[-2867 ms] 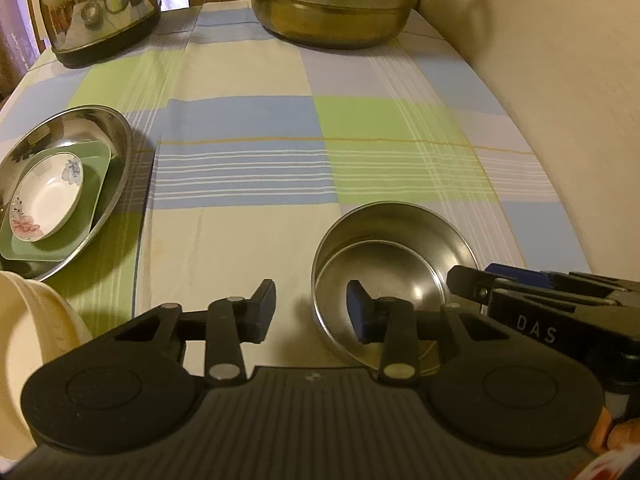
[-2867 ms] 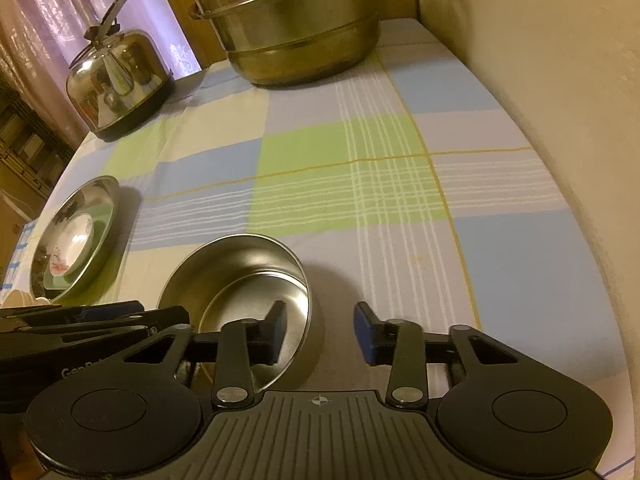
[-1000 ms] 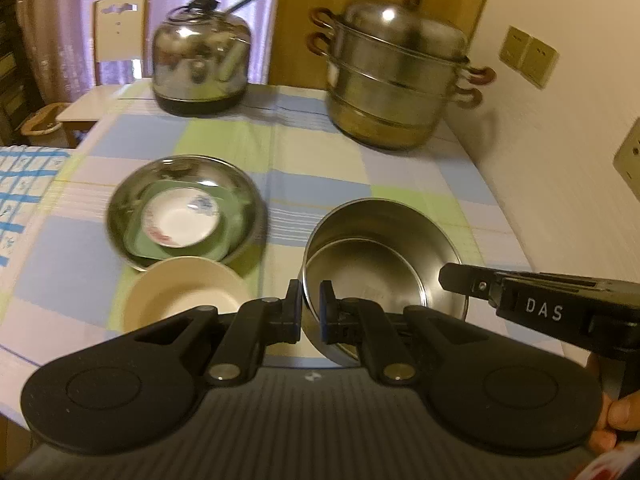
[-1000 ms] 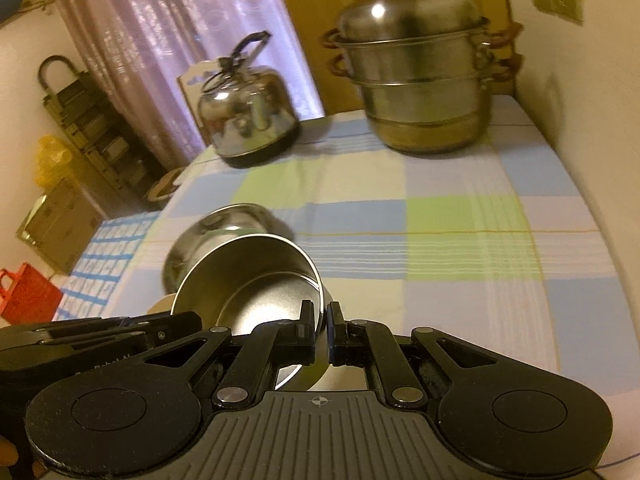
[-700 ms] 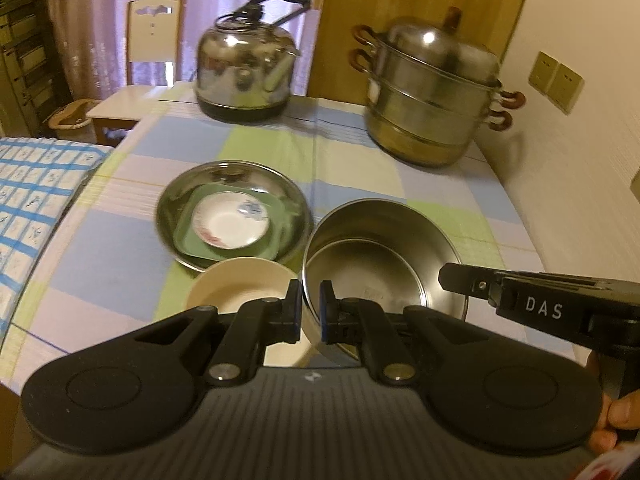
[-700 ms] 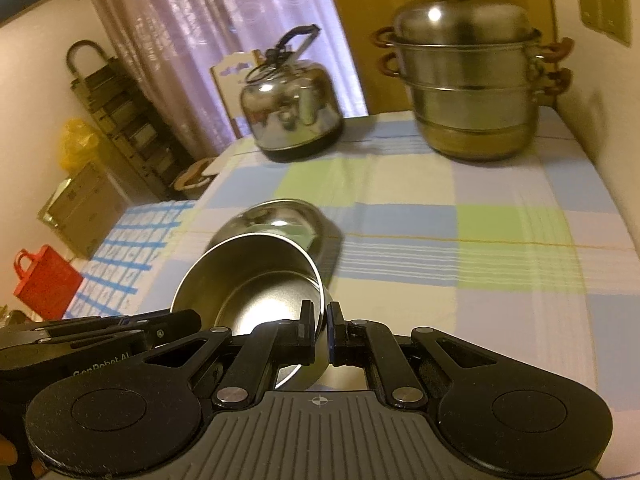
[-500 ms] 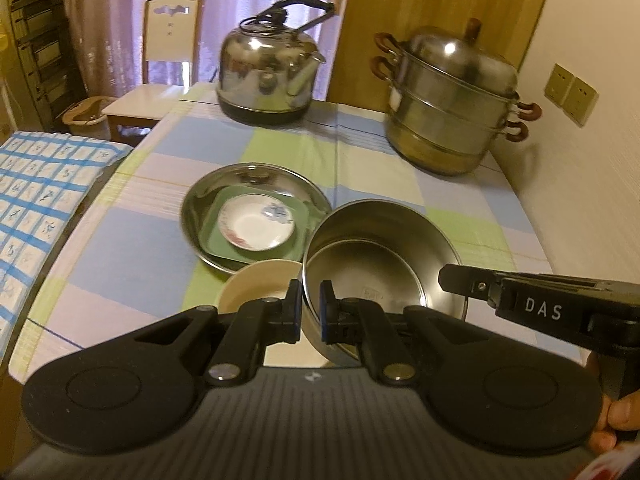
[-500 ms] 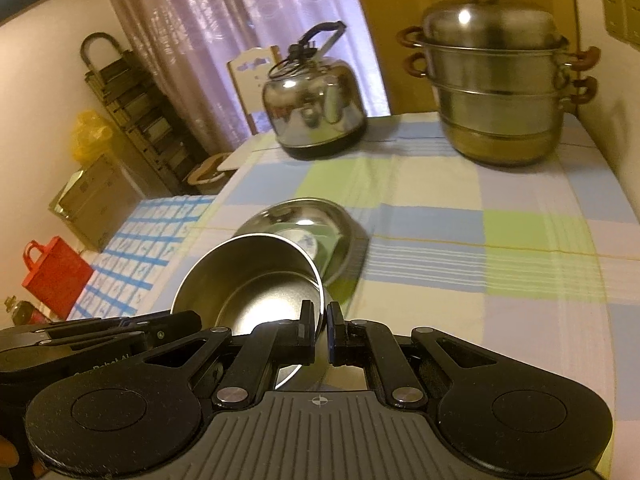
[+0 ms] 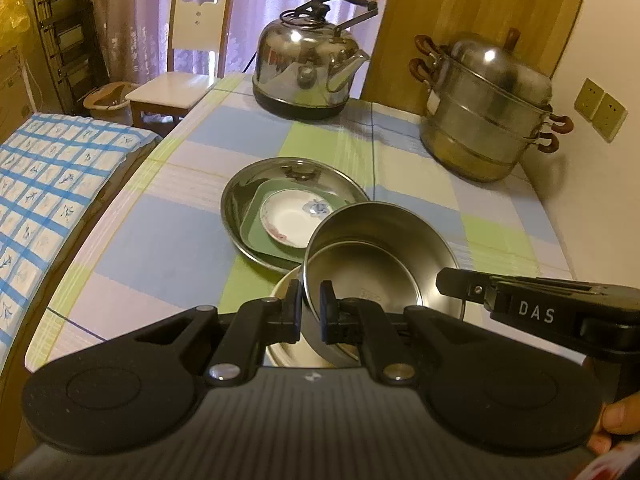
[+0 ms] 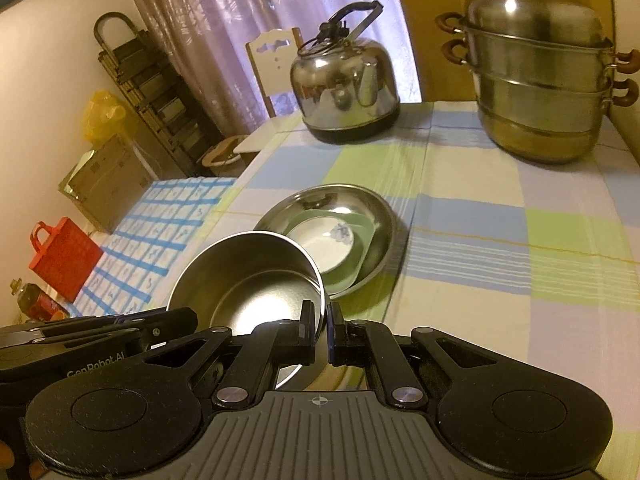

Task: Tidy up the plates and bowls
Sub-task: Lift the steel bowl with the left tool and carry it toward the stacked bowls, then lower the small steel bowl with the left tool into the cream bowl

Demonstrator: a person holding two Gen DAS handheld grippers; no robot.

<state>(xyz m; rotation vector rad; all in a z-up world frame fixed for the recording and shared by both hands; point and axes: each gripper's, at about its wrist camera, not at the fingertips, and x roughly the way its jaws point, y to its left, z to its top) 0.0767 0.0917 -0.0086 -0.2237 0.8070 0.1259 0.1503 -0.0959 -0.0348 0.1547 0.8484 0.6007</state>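
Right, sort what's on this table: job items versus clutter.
Job: steel bowl clamped by left gripper and right gripper; cream bowl; steel plate holding green dish and floral saucer.
Clutter: kettle; steamer pot.

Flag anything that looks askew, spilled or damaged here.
Nothing spilled or damaged. The only oddity: the deep stainless steel bowl hangs tilted above the table, its rim pinched on opposite sides by the left hand-held gripper and the right hand-held gripper, over a cream bowl.
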